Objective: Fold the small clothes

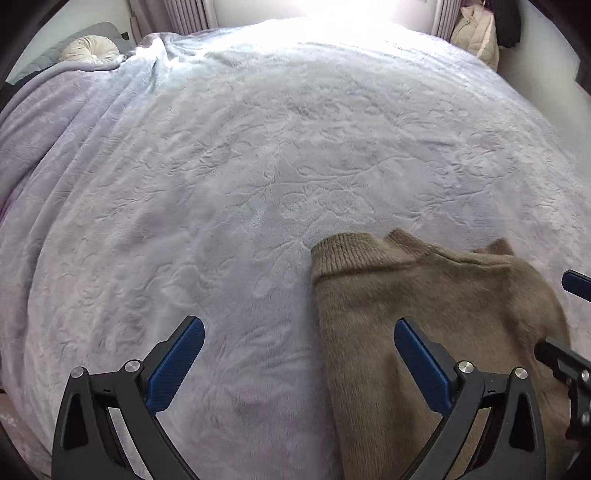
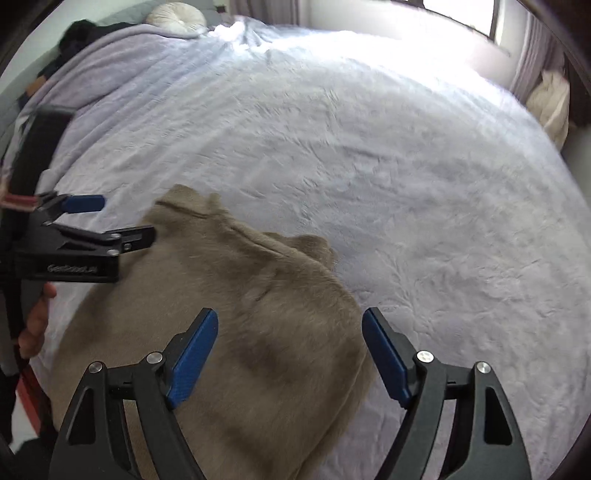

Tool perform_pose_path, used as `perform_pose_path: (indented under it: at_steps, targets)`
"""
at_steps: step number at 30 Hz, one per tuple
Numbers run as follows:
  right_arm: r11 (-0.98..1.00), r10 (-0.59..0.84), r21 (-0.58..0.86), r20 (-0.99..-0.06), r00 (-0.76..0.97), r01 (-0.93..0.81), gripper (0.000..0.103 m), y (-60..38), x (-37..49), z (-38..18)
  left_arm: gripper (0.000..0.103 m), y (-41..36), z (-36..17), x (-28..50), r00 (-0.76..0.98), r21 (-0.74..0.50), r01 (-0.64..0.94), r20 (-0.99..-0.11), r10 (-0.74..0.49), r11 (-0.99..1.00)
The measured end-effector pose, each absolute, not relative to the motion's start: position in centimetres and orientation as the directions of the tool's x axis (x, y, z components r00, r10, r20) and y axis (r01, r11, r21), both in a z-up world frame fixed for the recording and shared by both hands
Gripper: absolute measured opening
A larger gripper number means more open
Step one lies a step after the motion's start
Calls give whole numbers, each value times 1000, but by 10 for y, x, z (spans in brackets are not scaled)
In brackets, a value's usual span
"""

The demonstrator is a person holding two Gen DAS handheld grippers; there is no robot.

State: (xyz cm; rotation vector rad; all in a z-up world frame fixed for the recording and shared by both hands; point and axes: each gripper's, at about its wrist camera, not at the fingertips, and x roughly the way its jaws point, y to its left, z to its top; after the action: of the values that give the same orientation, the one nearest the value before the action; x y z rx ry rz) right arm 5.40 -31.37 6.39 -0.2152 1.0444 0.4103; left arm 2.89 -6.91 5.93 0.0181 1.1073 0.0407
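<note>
Left wrist view: tan sweater (image 1: 424,332) lies flat on the bed (image 1: 221,166), soft, light and limp. Left gripper (image 1: 299,354) and right gripper (image 2: 290,347) both have fingers spread, empty; best hold is judged at the hem corners.

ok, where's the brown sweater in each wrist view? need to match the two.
Left wrist: brown sweater fills the lower right, its ribbed edge toward picture centre, lying on the lilac blanket.
Right wrist: brown sweater sits lower left to centre, running down between the open right tongs.
Shared landmark: the round cream cushion at the top left of both views.
</note>
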Motion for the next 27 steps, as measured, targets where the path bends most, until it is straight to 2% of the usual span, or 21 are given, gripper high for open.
perform_pose_path:
  at_steps: [2, 5, 11, 18, 23, 27]
  targets:
    - [877, 291, 46, -844, 451, -479, 83, -306, 31, 84, 103, -69, 67, 15, 465, 12, -14, -885, 17, 1000]
    - [799, 406, 125, -834, 374, -589, 83, -282, 9, 89, 103, -71, 66, 3, 475, 69, -24, -877, 72, 997]
    - [771, 303, 35, -898, 318, -636, 83, -254, -5, 44, 103, -70, 51, -20, 455, 84, -24, -886, 86, 996]
    - [798, 300, 21, -881, 367, -603, 83, -288, -49, 55, 103, -74, 62, -62, 495, 81, -9, -866, 75, 997]
    - [787, 208, -104, -883, 421, -608, 84, -303, -91, 49, 103, -78, 71, -97, 532, 96, -14, -842, 89, 995]
    - [792, 238, -112, -849, 472, -600, 84, -311, -117, 77, 103, -87, 93, -117, 577, 53, 11, -816, 37, 999]
